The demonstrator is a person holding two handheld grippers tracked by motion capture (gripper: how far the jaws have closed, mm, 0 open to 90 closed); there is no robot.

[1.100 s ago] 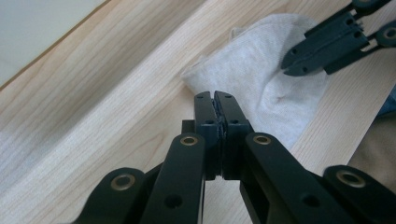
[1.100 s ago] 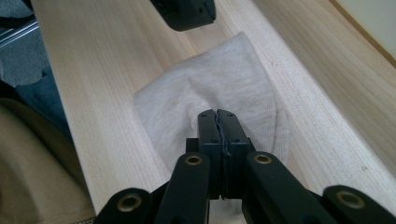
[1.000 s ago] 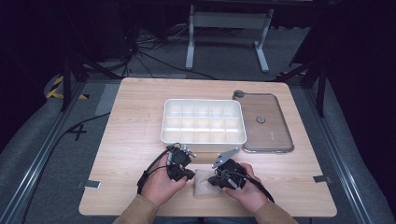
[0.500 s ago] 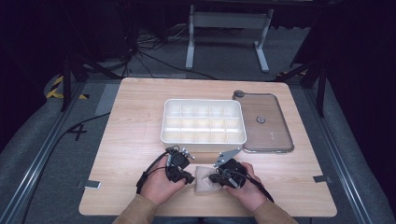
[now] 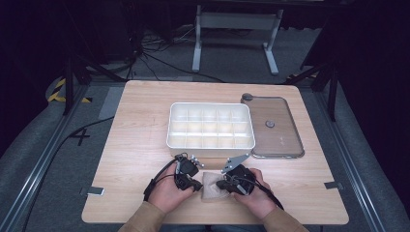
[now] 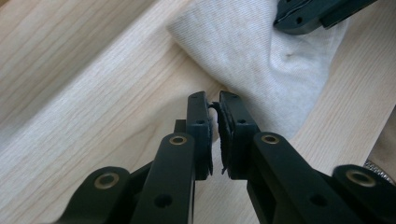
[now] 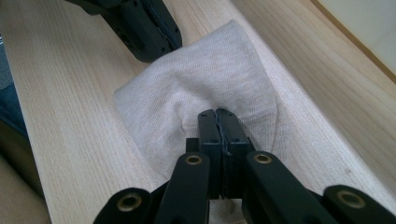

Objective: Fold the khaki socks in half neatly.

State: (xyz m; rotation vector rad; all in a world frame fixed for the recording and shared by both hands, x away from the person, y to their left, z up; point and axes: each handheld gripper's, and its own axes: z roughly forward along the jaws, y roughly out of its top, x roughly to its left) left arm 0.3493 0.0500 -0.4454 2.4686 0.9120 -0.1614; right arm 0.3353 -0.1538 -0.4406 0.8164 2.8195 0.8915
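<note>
Near the front edge of the wooden table (image 5: 135,125), a small beige cloth (image 5: 212,186) lies bunched between the two hands, just in front of the white divided tray (image 5: 211,126). The right gripper (image 5: 225,183) comes at the cloth from its right side; in the right gripper view its jaws are pressed tight together with a fold of the fabric (image 7: 205,88) pinched at their tips, and the cloth puckers up toward them. The left gripper (image 5: 194,184) sits at the cloth's left edge. In the left gripper view its jaws stand a narrow slit apart and have just been closing; nothing is caught between them, and the cloth (image 6: 261,60) lies just beyond and to the right of the tips, on the bare wood. A clear flat lid (image 5: 273,126) rests beside the tray, well away from both grippers.
</note>
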